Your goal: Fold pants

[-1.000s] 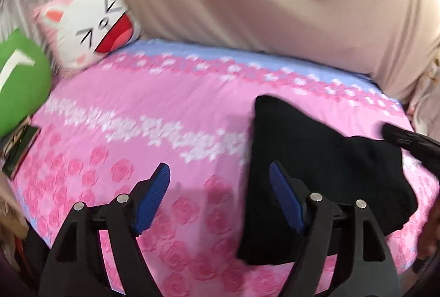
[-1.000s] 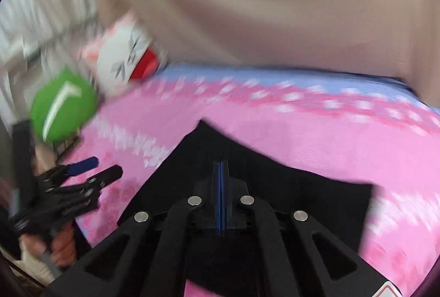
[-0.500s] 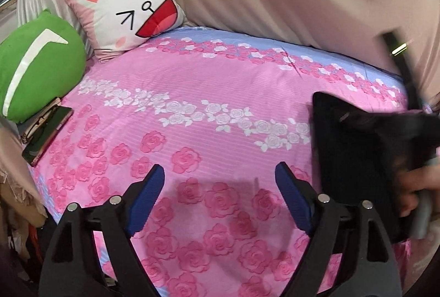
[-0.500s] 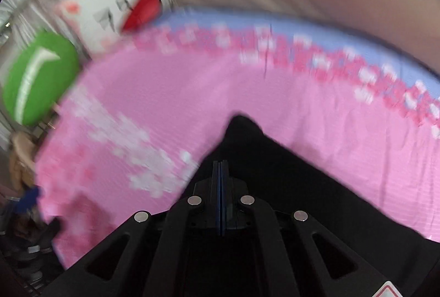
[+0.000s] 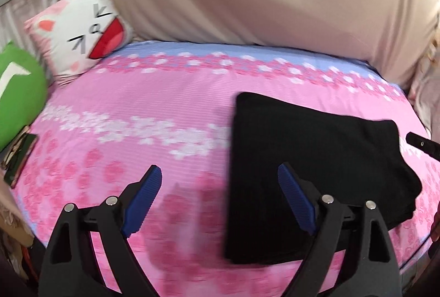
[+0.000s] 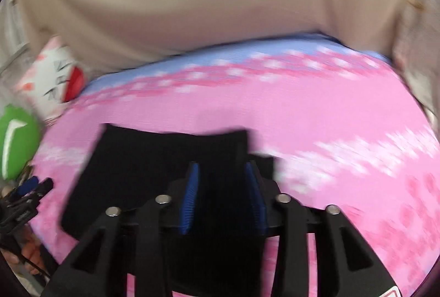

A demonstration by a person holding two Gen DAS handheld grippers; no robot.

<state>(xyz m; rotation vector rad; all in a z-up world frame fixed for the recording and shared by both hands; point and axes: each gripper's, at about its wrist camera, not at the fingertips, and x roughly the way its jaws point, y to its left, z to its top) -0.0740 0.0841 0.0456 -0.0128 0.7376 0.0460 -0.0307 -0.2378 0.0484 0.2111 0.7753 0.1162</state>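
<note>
Black cloth, the pants (image 5: 310, 159), lies folded into a compact block on the pink floral bedsheet (image 5: 137, 110), near the bed's front edge and well apart from the cat pillow (image 5: 82, 30). A second ago my right gripper (image 6: 222, 195) was pinched shut over this cloth; now its jaws are opening and the fabric has dropped out flat beneath them, no pad pressing it. My left gripper (image 5: 220, 198) is opening too, wide and empty, hovering over the sheet just beside the pants' left edge. Releasing suggests this fold is laid down; I judge the folding nearly finished.
</note>
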